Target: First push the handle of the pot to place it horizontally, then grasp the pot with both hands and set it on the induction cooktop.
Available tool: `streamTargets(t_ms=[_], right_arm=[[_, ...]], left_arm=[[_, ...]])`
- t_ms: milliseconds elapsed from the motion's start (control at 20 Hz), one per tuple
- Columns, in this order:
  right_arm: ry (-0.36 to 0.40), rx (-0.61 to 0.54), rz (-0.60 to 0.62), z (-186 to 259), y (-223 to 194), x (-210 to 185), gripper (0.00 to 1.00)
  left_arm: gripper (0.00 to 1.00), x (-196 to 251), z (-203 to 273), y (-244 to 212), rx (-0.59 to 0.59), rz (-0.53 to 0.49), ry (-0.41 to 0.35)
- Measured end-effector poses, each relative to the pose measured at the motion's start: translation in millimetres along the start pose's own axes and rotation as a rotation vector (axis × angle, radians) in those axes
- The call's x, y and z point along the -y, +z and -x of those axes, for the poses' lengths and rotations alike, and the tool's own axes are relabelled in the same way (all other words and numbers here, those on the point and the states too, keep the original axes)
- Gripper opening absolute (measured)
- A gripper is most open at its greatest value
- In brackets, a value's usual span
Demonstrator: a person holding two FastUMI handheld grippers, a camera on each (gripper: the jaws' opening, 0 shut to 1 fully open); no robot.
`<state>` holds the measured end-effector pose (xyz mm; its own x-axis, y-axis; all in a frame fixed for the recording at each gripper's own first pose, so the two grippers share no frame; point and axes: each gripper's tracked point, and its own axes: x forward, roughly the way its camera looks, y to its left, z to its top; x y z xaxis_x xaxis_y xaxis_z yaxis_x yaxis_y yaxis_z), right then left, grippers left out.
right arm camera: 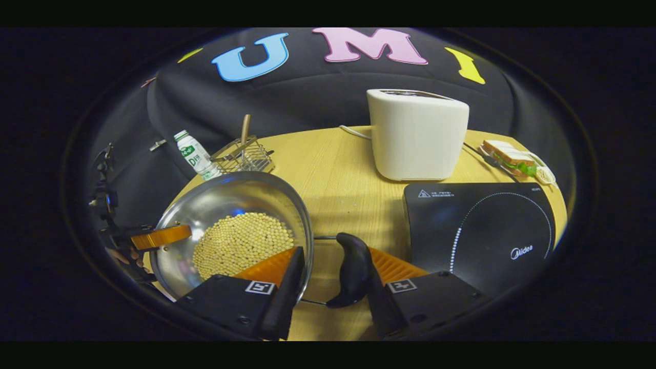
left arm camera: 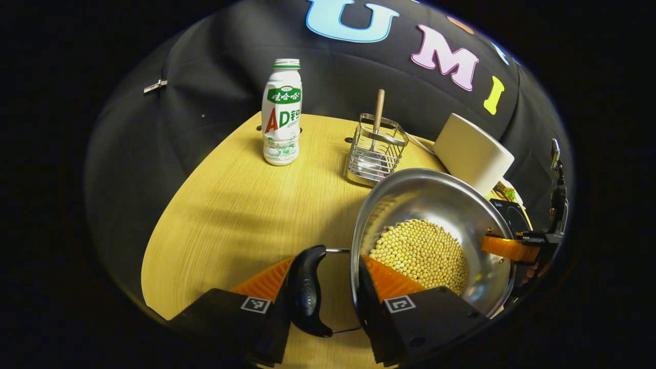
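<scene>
Nearest the left gripper view's lens, the left tool (left arm camera: 335,287) stands fairly wide, one finger on either side of the pot's black side handle (left arm camera: 307,292); whether both press on it I cannot tell. Likewise the right tool (right arm camera: 330,279) straddles the opposite black handle (right arm camera: 352,277), jaws apart, contact unclear. Between them sits the steel pot (right arm camera: 230,205), holding pale round beans (right arm camera: 241,243), over the wooden worktop (right arm camera: 338,174) beside the black induction cooktop (right arm camera: 482,230), not on it. Farther back stand a white toaster (right arm camera: 417,136), a wire rack (left arm camera: 374,151), a bottle (left arm camera: 281,115) and a sandwich (right arm camera: 512,156).
</scene>
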<state>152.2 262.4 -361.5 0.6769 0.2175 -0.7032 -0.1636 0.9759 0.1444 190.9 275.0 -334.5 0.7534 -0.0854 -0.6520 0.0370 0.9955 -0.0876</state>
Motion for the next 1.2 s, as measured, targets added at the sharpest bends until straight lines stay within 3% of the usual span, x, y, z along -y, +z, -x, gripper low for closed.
streamTargets(t_ms=[750,1200], right_arm=[[0.043,0.023,0.047,31.3,11.4,-7.5,0.61],[0.043,0.073,0.046,82.6,56.2,39.6,0.61]], left_arm=[[0.59,6.3,43.7,-4.8,-0.018,0.060,0.048],[0.59,74.3,75.9,31.6,0.035,0.037,0.036]])
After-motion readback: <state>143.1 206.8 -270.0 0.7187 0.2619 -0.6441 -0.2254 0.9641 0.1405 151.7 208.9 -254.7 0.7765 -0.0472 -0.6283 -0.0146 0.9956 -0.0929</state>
